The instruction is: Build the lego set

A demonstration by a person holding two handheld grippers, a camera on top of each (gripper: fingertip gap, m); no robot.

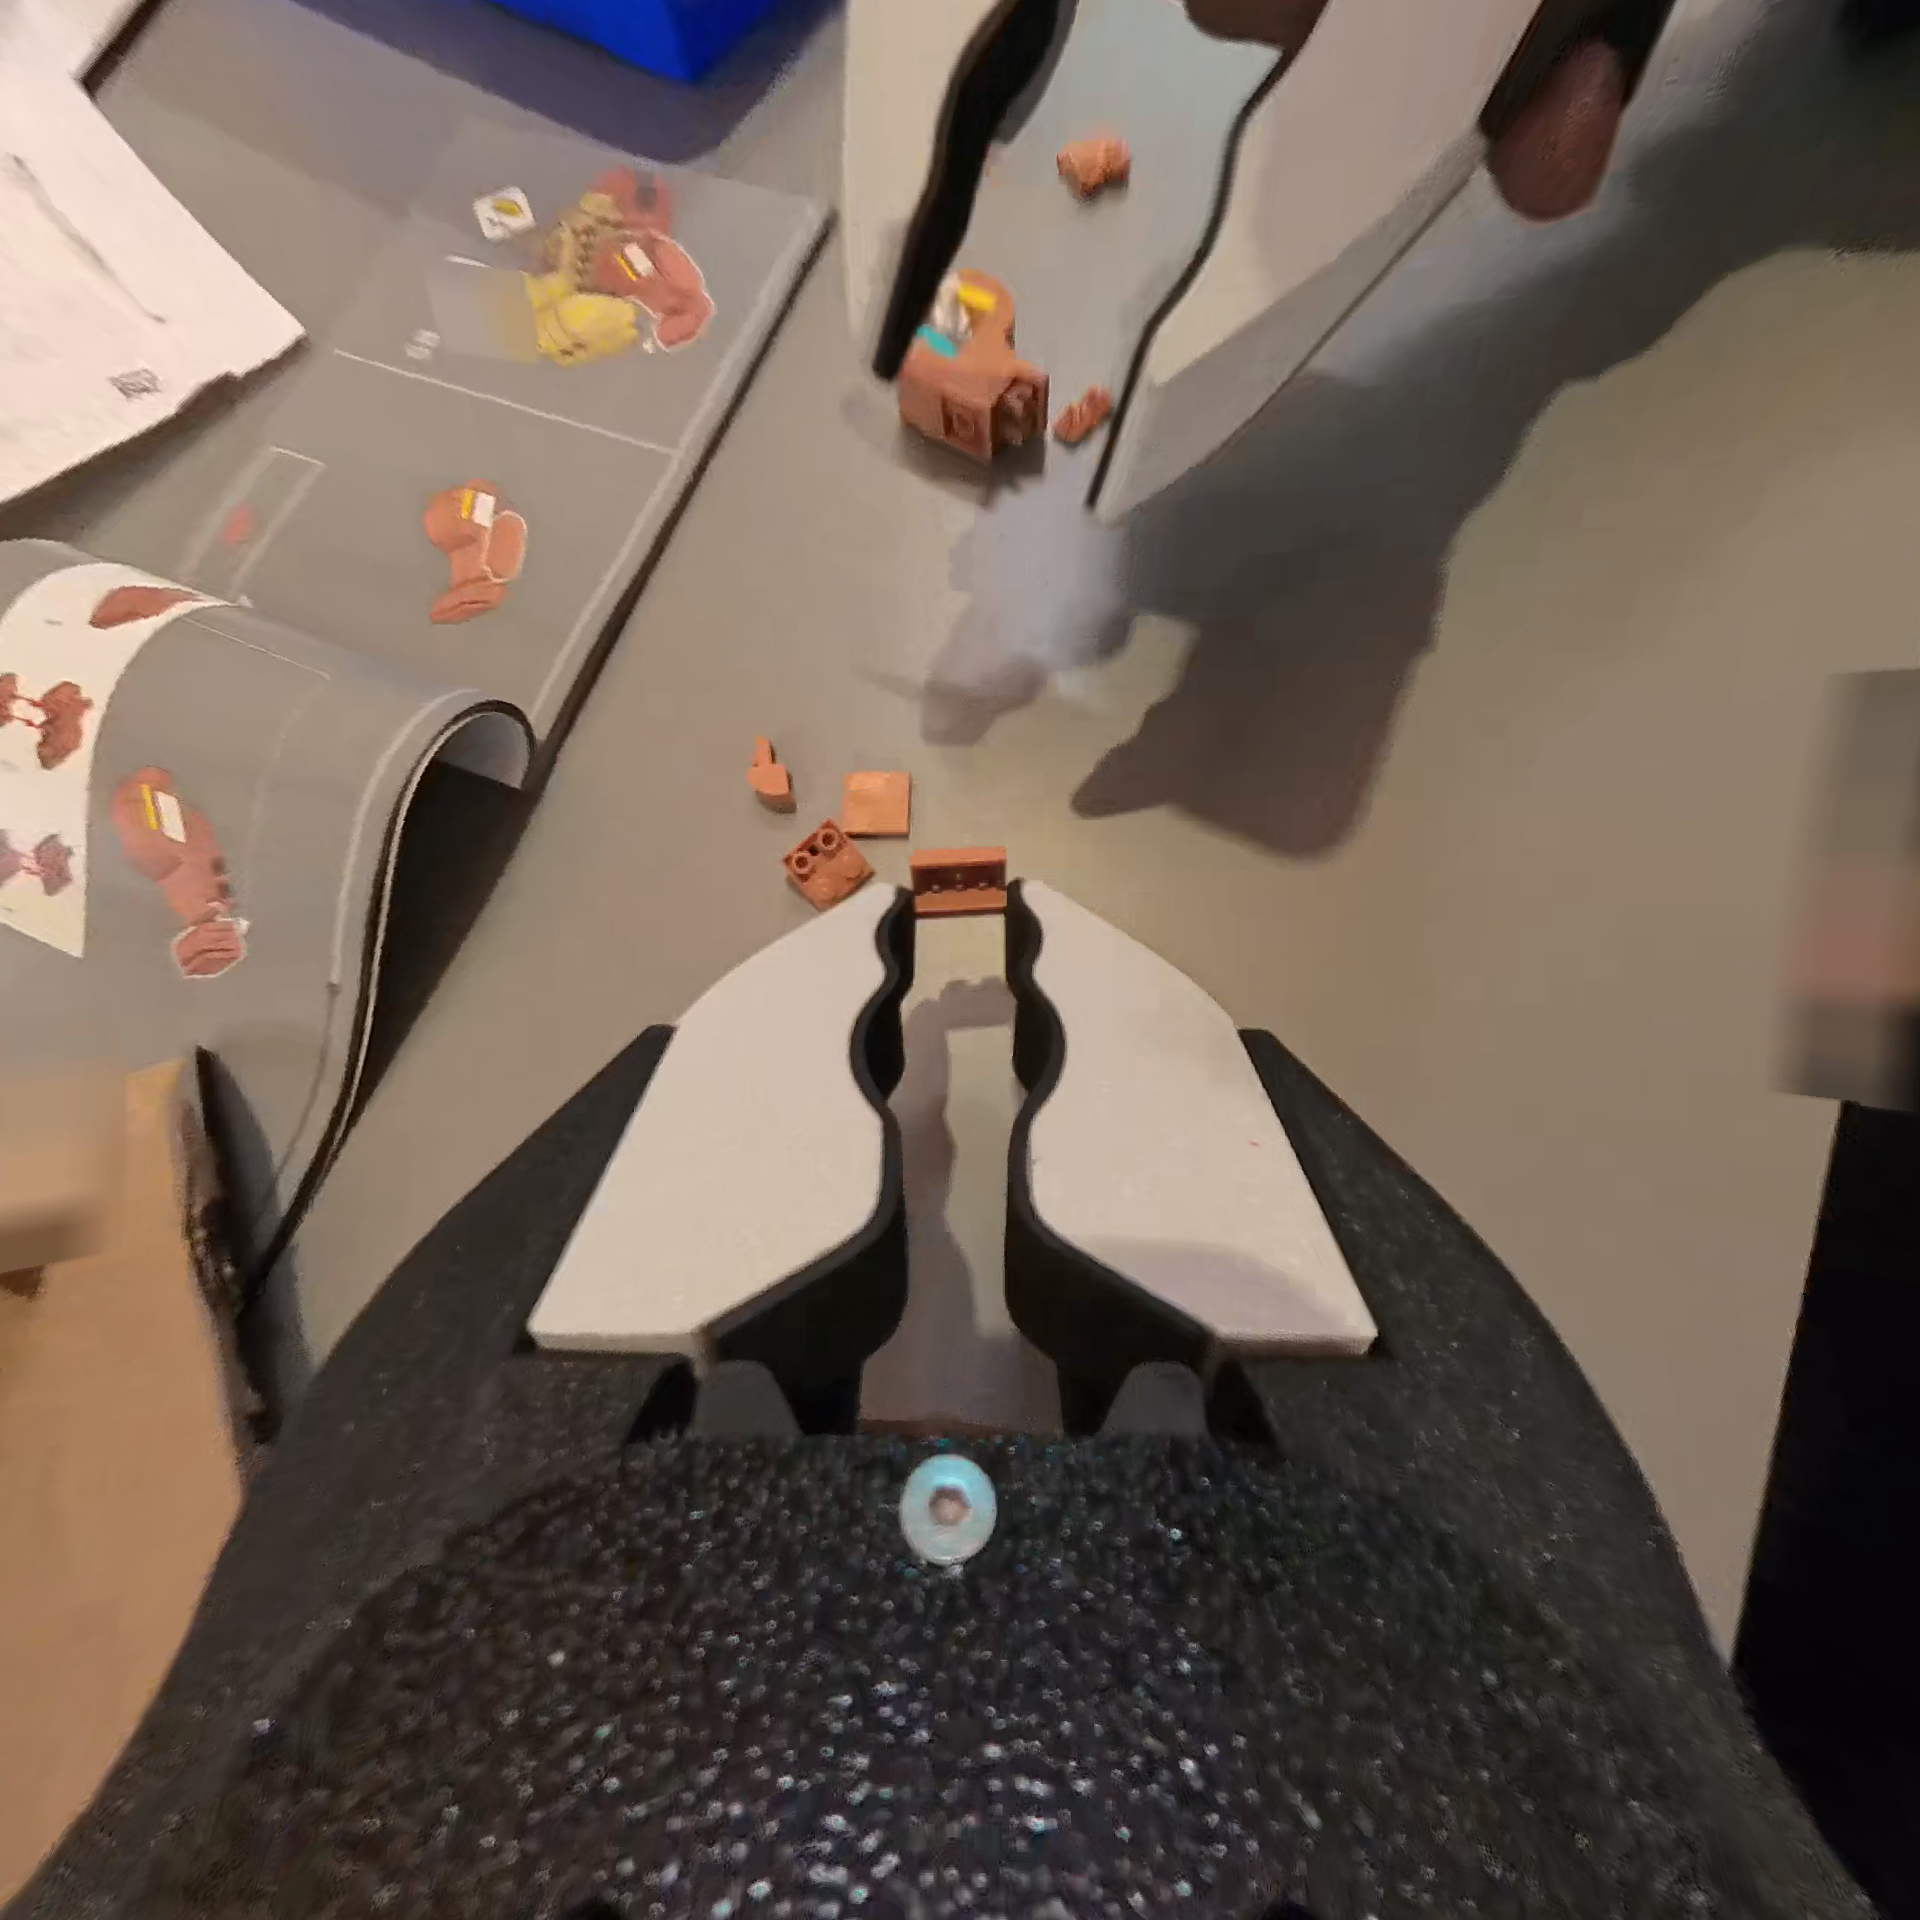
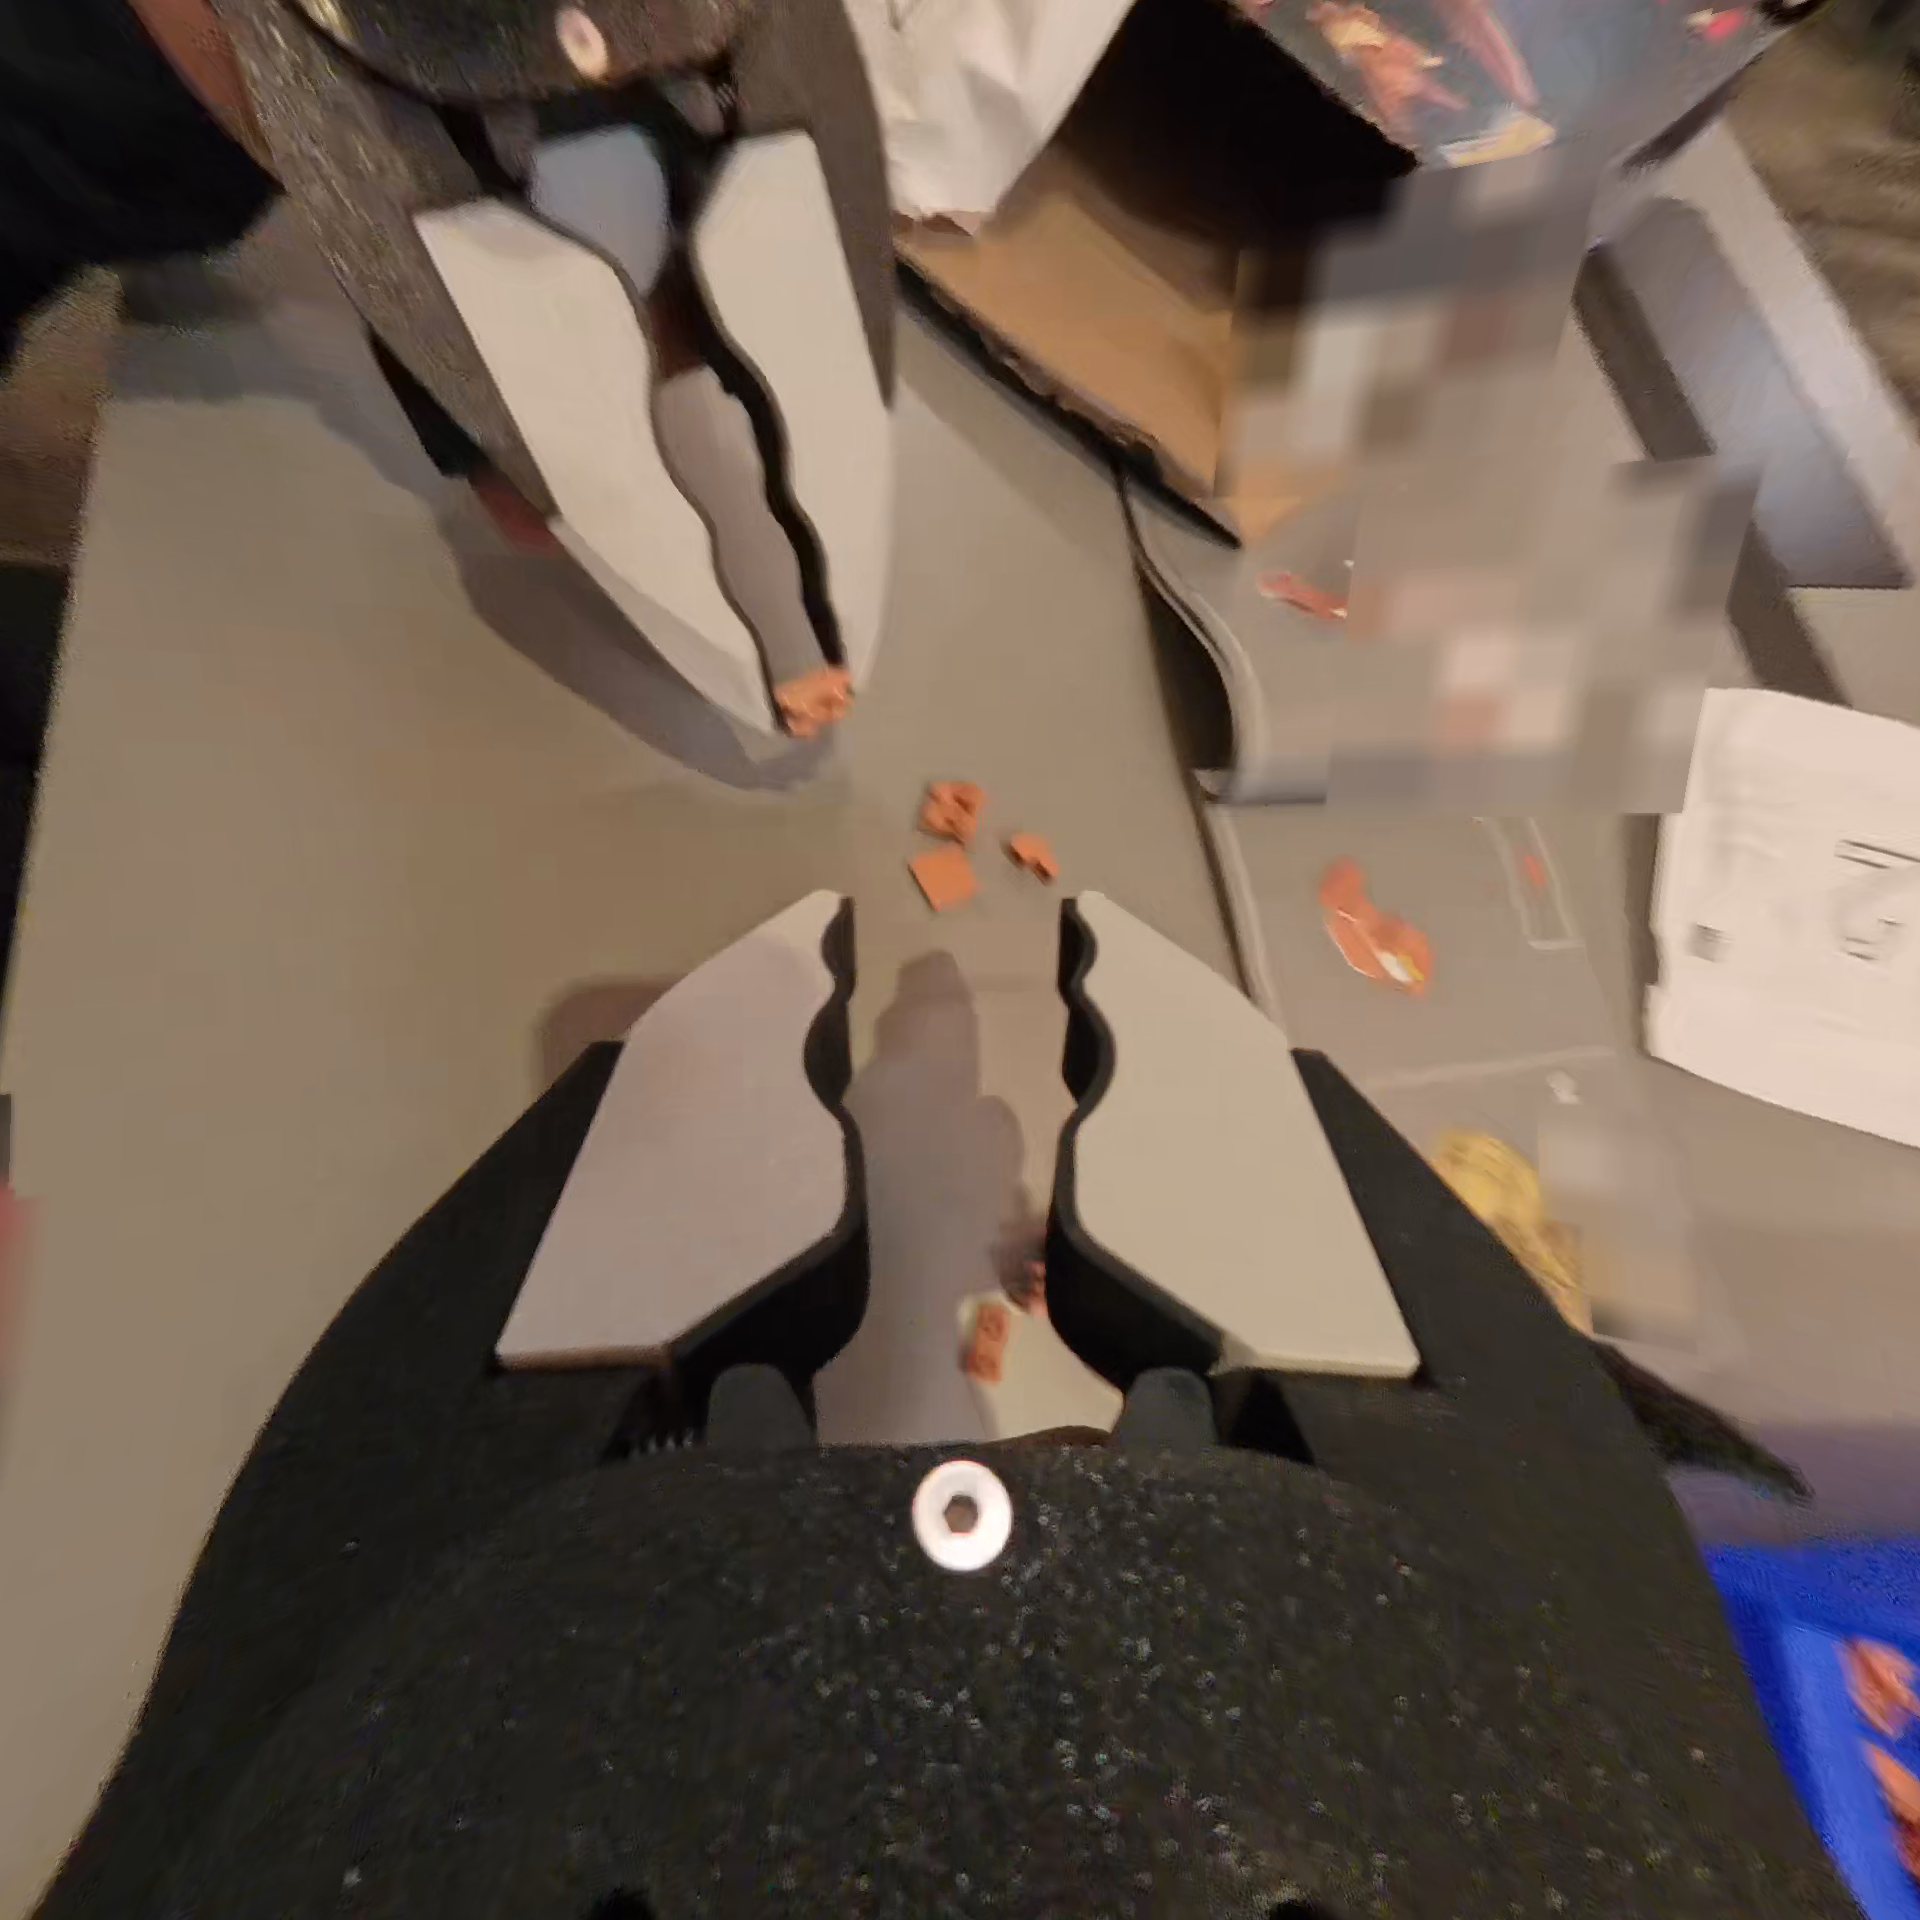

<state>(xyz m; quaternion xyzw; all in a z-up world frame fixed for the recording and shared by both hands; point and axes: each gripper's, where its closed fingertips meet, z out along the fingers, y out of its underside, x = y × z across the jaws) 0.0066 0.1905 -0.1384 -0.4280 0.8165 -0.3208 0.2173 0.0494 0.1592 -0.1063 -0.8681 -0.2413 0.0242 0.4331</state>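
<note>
Btwn left gripper [image 1: 958, 896] tips: 1 brown brick [image 1: 958, 881]; 3 loose pcs [image 1: 831, 821] nearby.

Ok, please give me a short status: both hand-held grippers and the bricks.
Left hand-held gripper shut on small brown brick. Right hand-held gripper open, empty, above grey table. Three loose brown pieces just ahead of it.

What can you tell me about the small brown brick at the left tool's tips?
The brown brick is a small, flat rectangular plastic piece, orange-brown, with a raised rim and a row of small marks along its face. It is pinched at the very tips of the left tool, one fingertip on each short end, held above the grey table with its face toward the camera. Three loose brown pieces lie on the table just left of it, not touching it.
</note>
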